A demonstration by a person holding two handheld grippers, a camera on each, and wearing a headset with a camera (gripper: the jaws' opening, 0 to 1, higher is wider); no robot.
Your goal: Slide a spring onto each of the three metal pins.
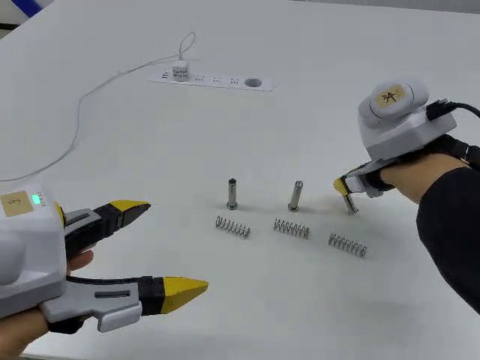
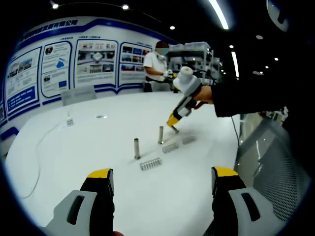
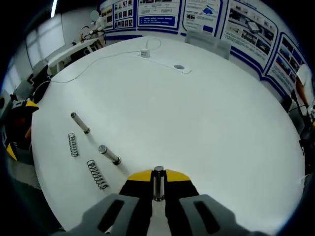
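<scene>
On the white counter (image 1: 300,135) my right gripper (image 1: 346,187) has jaws closed on the end pin (image 3: 158,181), so I should hold it upright while the left gripper (image 1: 172,244), jaws wide and empty, fetches the nearest spring (image 1: 347,244).

White table (image 1: 315,135) — silver pins (image 1: 232,193), silver springs (image 1: 233,226), yellow-tipped left hand-held gripper (image 1: 175,244).

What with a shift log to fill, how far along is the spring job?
Done: nothing. The left spring, middle spring and right spring lie loose, none on a pin. In hand: the right gripper is shut on the right pin; the left gripper is open. Left: all three springs.
</scene>
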